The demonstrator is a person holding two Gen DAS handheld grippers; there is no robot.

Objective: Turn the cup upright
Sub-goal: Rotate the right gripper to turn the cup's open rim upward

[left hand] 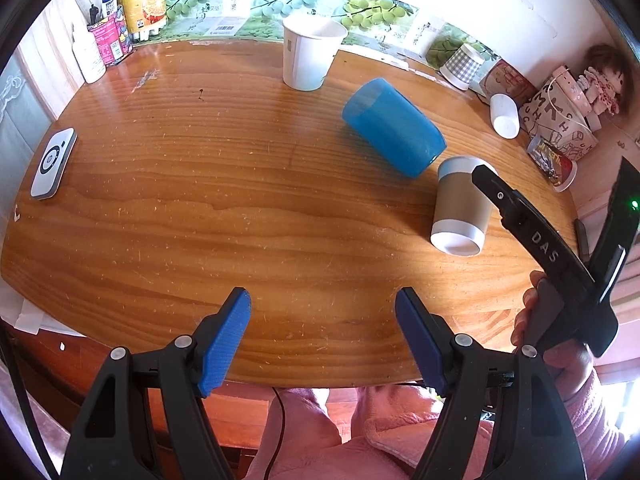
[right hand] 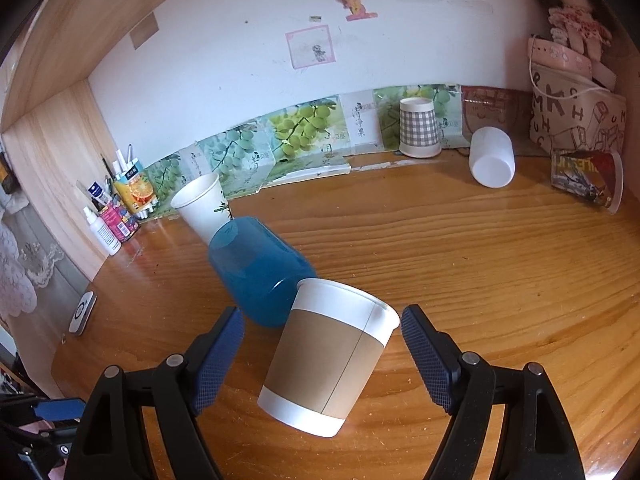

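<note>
A brown-banded paper cup (right hand: pixel 326 360) lies on its side on the wooden table (right hand: pixel 480 280), base toward me in the right wrist view. My right gripper (right hand: pixel 322 352) is open, its blue pads either side of the cup, not touching. The cup shows in the left wrist view (left hand: pixel 460 204) with my right gripper's finger (left hand: pixel 520 216) beside it. A blue plastic cup (left hand: pixel 394 132) lies on its side just beyond, also in the right wrist view (right hand: pixel 256 268). My left gripper (left hand: pixel 322 336) is open and empty near the table's front edge.
A white paper cup (left hand: pixel 308 54) stands upright at the back. A checked cup (right hand: pixel 418 128) stands upside down by the wall. A white cup (right hand: pixel 492 158) and a printed cup (right hand: pixel 588 178) lie at the back right. A white device (left hand: pixel 52 162) lies left. Bottles and cartons (left hand: pixel 108 36) stand back left.
</note>
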